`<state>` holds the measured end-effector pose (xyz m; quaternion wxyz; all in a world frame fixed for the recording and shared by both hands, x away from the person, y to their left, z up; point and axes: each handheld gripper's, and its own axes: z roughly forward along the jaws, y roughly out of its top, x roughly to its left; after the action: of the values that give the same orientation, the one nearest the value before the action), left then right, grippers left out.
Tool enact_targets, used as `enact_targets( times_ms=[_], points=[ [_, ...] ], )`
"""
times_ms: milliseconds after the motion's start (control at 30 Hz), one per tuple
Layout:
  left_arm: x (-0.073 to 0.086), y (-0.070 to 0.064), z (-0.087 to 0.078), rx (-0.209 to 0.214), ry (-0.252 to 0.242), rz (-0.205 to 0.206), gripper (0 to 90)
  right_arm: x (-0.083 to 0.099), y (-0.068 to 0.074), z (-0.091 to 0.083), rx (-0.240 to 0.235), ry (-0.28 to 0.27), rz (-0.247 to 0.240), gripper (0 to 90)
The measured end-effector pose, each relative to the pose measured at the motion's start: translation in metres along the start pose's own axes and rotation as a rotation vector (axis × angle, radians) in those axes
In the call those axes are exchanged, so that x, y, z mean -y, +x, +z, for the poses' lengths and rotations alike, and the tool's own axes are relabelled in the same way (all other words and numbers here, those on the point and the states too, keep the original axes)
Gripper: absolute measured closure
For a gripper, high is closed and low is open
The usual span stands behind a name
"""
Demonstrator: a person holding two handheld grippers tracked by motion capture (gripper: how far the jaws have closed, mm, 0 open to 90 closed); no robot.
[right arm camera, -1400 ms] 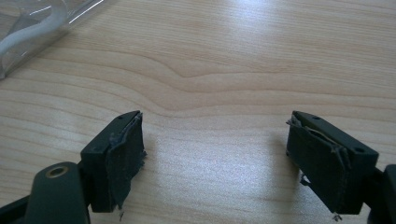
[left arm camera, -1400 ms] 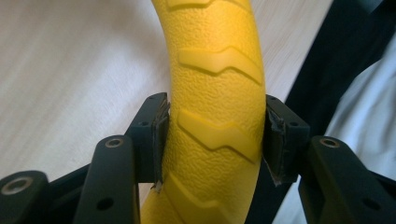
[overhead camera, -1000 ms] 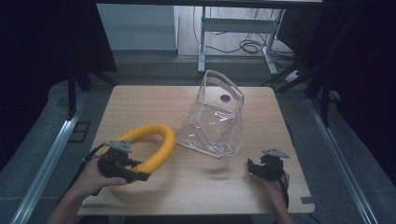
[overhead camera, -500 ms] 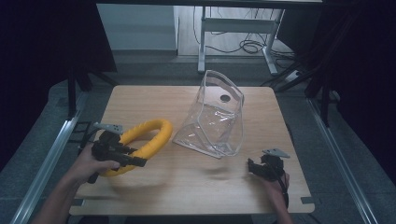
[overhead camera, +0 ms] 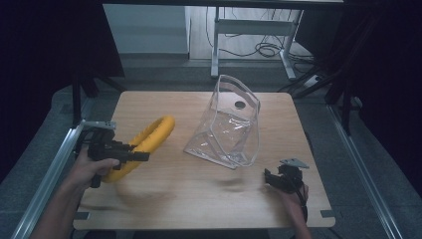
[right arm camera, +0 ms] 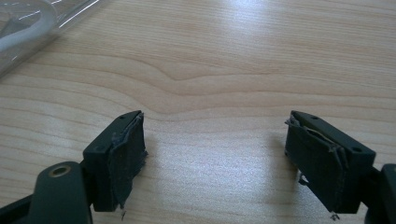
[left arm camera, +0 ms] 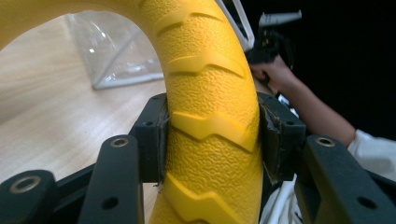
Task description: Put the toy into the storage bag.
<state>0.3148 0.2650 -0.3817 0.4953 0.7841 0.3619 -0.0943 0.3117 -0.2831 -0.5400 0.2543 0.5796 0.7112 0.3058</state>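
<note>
Yellow ring [overhead camera: 144,142] sits clamped in my left gripper [overhead camera: 142,156], which has drawn back toward the left edge of the table [overhead camera: 199,209] over the last second, taking the ring farther from the clear bag [overhead camera: 226,124]. A second ago the ring lay closer to the bag's near-left corner; now the two are well apart, and the ring looks tilted, its far end raised. In the left gripper view the jaws press both sides of the textured yellow ring [left arm camera: 210,135], closed firmly on it with no visible gap. My right gripper [overhead camera: 268,179] has not shifted; it rests low near the front right of the table, and in the right gripper view its pads [right arm camera: 128,149] stand wide apart over bare wood, holding nothing. The bag stands upright at mid-table, mouth up, unmoved across the three high views. I judge the ring is being lifted and repositioned, probably for loading into the bag; the right gripper is free to steady the bag, but nothing yet holds it.
</note>
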Motion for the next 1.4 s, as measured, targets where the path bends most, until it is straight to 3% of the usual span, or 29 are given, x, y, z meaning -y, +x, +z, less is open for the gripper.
enact_targets(
  times_ms=[167,600,800,1167,1400],
  points=[
    [-0.002,0.003,-0.010,-0.017,-0.069,-0.018,50.4,0.000,0.000,0.000,0.002,0.000,0.004,20.1],
    [-0.007,0.011,-0.032,0.033,-0.267,-0.102,50.6,0.000,0.000,0.000,0.005,-0.001,0.009,20.5],
    [-0.009,0.010,-0.033,0.044,-0.338,-0.126,50.5,0.000,0.000,0.000,0.006,-0.002,0.009,20.6],
    [-0.015,0.006,-0.029,0.055,-0.423,-0.155,50.5,0.000,-0.001,0.000,0.007,-0.003,0.006,20.7],
    [-0.018,-0.001,-0.020,0.016,-0.503,-0.160,50.5,0.000,-0.001,0.000,0.009,-0.002,0.007,20.7]
  ],
)
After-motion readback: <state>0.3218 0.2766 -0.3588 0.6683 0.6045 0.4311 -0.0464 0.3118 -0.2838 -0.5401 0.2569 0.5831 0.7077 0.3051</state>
